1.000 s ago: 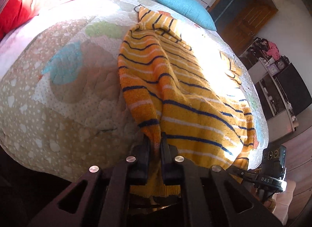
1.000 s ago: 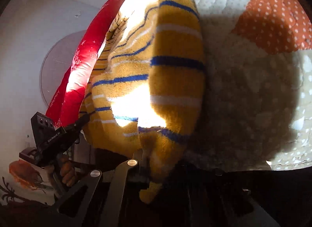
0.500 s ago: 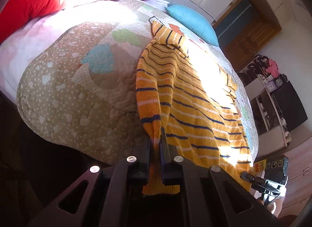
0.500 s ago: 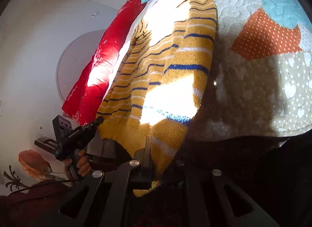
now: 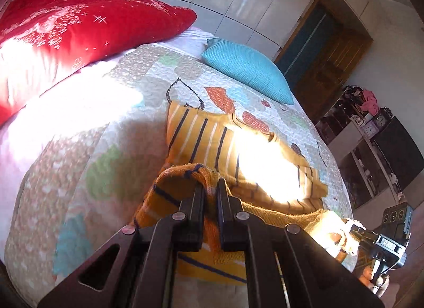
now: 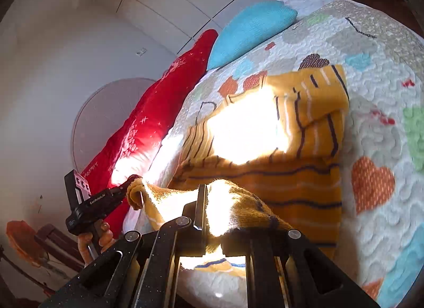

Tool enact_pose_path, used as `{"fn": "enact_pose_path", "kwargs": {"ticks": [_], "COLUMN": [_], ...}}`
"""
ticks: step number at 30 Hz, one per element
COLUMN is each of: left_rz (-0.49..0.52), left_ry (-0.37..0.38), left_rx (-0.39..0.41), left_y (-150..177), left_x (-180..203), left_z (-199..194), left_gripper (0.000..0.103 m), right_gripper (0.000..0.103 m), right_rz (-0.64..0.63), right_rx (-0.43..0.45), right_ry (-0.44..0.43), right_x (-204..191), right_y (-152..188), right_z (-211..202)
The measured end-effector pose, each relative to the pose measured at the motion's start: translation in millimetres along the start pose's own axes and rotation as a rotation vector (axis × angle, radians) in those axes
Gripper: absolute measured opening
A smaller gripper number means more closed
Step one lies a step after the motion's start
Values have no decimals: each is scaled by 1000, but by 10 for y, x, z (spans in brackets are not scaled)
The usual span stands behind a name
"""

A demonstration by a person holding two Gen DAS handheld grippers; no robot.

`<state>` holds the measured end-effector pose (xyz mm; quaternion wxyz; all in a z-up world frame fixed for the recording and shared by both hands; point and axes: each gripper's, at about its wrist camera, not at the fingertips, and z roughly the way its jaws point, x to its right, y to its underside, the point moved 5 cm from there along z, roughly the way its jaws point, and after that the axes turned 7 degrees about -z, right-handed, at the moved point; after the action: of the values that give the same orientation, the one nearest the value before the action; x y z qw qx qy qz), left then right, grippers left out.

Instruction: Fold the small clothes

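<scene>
Left tool [image 5: 210, 196] pinched shut on the sweater [image 5: 209, 135] hem, lower centre of frame; right tool [image 6: 212, 202] likewise clamped. Sweater lies mid-frame on the bed [image 5: 79, 154]. Carry both corners level to the far edge; release together.

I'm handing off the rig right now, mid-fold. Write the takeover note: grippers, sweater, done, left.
Left gripper: shut on the striped sweater, at one corner of its near edge.
Right gripper: shut on the same edge's other corner.
Sweater: on the quilt, far part lying flat, near edge lifted above it.
Done: both corners gripped and raised over the garment.
Left: lay the edge down on the far part, release, finish folding.
</scene>
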<state>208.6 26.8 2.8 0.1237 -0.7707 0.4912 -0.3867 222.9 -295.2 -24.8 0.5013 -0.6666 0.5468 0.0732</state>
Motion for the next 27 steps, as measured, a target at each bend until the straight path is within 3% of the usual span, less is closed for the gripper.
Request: {"fn": "enact_pose_path", "kwargs": {"ticks": [6,10,16,19,21,22,27], "left_rz": [-32,-82,-269,-333,-363,-364,-281], "left_ry": [-37,-22,13,40,38,23,-36], "left_rx": [-104,-159,-172,-155,-131,-119,-118], "left_y": [-304,-394,-711,-872,-951,-973,-908], "left_x": [-5,-88,-324,-427,-494,-527,-594], "left_z": [810,1094,1407,1472,1456,1440,1313], "left_gripper": [8,8,11,18,33,35,42], "right_gripper": [8,11,14,22,31,39,58], "right_rz": [101,150,316,403,462,489,601], "right_rx": [-18,-23,-18,6,39,58,124], "right_ry": [61,35,-19,-32,-81,-114,-222], "right_x": [509,711,1128,1327,1411,1440,1543], "right_y": [-447,-659,-952,-1002,-1036,-1056,-1160], "right_z": [459,652,953,1059,1082,1078,989]}}
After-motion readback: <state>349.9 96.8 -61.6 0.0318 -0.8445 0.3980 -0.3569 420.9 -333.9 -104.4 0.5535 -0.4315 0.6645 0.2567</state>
